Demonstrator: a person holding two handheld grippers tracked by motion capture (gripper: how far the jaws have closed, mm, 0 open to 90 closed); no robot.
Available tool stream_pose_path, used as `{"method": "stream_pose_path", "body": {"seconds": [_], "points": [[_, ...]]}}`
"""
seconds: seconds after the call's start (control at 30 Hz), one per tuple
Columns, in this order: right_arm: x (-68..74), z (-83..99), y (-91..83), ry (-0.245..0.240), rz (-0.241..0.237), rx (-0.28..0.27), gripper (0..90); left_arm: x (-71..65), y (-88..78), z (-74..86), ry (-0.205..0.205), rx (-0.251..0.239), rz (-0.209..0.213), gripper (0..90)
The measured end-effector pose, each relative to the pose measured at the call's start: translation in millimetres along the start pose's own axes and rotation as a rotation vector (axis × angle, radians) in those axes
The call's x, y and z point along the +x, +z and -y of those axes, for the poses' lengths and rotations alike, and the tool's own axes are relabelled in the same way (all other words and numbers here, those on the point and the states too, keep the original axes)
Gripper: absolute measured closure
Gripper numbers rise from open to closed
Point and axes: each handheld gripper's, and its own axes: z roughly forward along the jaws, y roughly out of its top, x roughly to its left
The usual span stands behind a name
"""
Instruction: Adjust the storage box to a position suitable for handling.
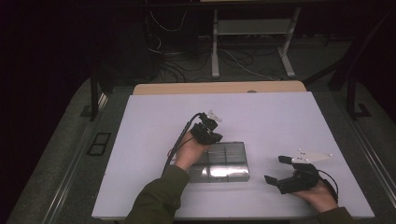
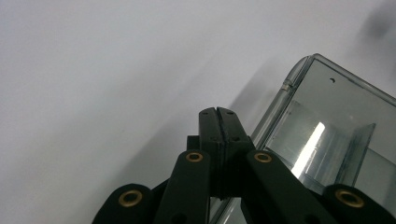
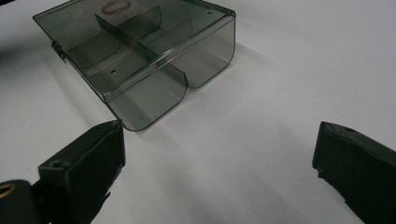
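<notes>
A smoky clear plastic box with inner dividers lies flat near the front middle of the white table. My left gripper is shut with nothing between its jaws and hovers at the box's far left corner. In the left gripper view the closed tips sit just beside the box's rounded corner. My right gripper rests open to the right of the box and points toward it. In the right gripper view the box lies ahead of the open gripper, apart from it, and a small reddish ring shows at the far end.
The white tabletop spreads wide behind and beside the box. A wooden strip runs along the far edge. Beyond it, cables and the legs of a metal frame stand on the dark floor.
</notes>
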Motion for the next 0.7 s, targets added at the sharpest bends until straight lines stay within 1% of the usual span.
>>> {"method": "stream_pose_path", "body": {"seconds": [0.17, 0.2, 0.23, 0.3, 0.37, 0.43, 0.5, 0.53, 0.6, 0.7], "points": [[0.0, 0.1, 0.1, -0.001, 0.002, 0.001, 2.3, 0.8, -0.2, 0.8, -0.003, -0.006, 0.009, 88.7], [-0.1, 0.2, 0.0, 0.000, 0.002, 0.000, 2.3, 1.0, -1.0, 1.1, -0.011, -0.012, 0.010, 88.6], [-0.1, 0.3, -0.2, 0.001, 0.002, 0.000, 2.3, 1.9, -2.6, 1.1, -0.011, -0.022, 0.010, 88.6], [-0.5, 0.4, -0.4, 0.002, 0.000, -0.002, 2.3, 4.0, -7.5, 0.9, -0.006, -0.056, 0.011, 88.5], [-0.5, 0.6, -0.3, 0.003, -0.001, -0.002, 2.3, 4.7, -13.4, 1.4, -0.009, -0.080, 0.010, 84.9], [-0.2, 0.6, 0.0, 0.002, -0.001, -0.002, 2.3, 5.6, -21.1, 3.2, 0.002, -0.101, 0.006, 80.6], [-0.2, 0.7, -0.1, 0.002, -0.001, -0.002, 2.3, 5.6, -28.6, 6.8, -0.014, -0.130, 0.005, 76.1], [-0.3, 0.7, -0.2, 0.002, -0.001, -0.002, 2.3, 6.7, -32.5, 8.9, -0.006, -0.139, 0.002, 74.0], [-0.3, 0.9, -0.1, 0.002, 0.000, -0.002, 2.4, 6.4, -39.3, 14.4, -0.018, -0.161, 0.004, 69.7], [0.1, 1.1, 0.0, 0.004, 0.000, 0.001, 2.3, 5.9, -48.3, 24.7, -0.017, -0.175, -0.002, 63.4]]}}
